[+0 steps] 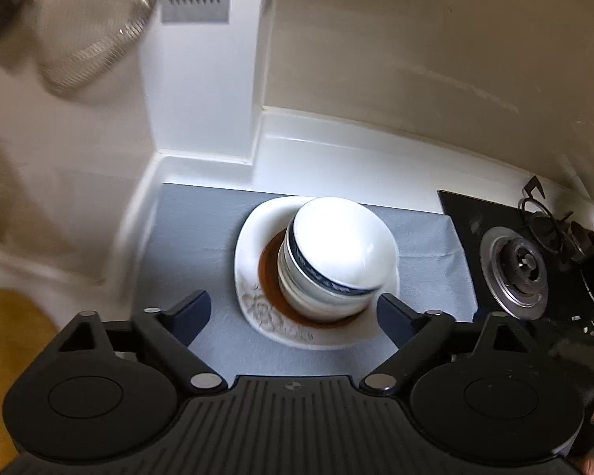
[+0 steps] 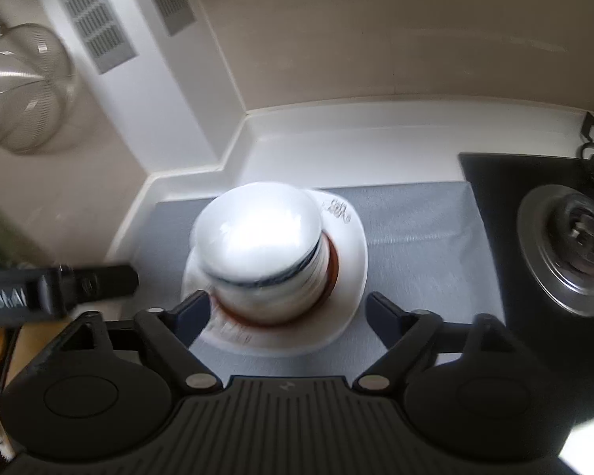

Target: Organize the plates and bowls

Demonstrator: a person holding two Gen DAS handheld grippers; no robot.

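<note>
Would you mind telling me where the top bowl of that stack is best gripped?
Probably by its rim: the top bowl sits upright on the other bowls, with its blue-banded edge sticking out. Come from above, one finger inside and one outside, on the near side, where nothing blocks the way.

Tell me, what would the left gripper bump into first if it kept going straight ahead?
Probably the stack of bowls on the plate. The left gripper is open, with the bowls straight ahead between its fingers; depth is uncertain.
</note>
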